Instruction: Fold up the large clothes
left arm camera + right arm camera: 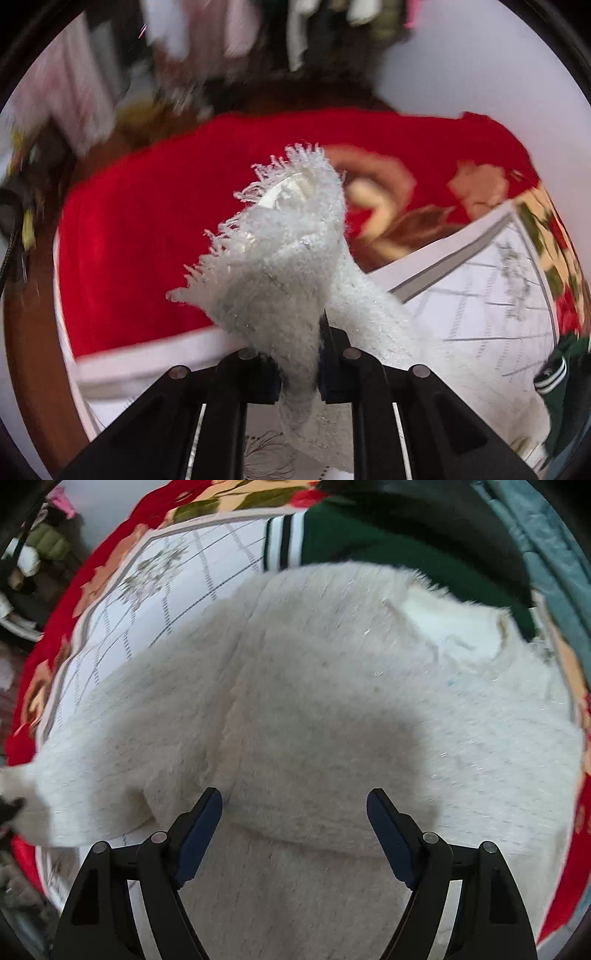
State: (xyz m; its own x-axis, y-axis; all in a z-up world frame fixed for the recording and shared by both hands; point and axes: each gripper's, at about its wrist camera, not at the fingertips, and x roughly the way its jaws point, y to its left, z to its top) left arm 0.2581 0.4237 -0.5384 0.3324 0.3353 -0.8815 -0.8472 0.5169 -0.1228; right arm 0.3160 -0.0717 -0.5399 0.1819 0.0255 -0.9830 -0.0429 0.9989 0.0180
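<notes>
**Left tongs clamp sweater cuff, right tongs gape above it**

Left gripper [318, 354] is pinched tight on the fuzzy white sweater [332, 701], a fringed cuff [280, 221] sticking up past its fingers. Right gripper [294, 812] hangs wide apart over the sweater's body, gripping nothing. Beneath lies a red floral blanket [147, 240], with a white checked sheet [147, 590] over it. Only the right view shows the spread sweater and much of a green striped garment [369, 542]. Blurred clutter behind, perhaps hanging clothes [221, 33].
</notes>
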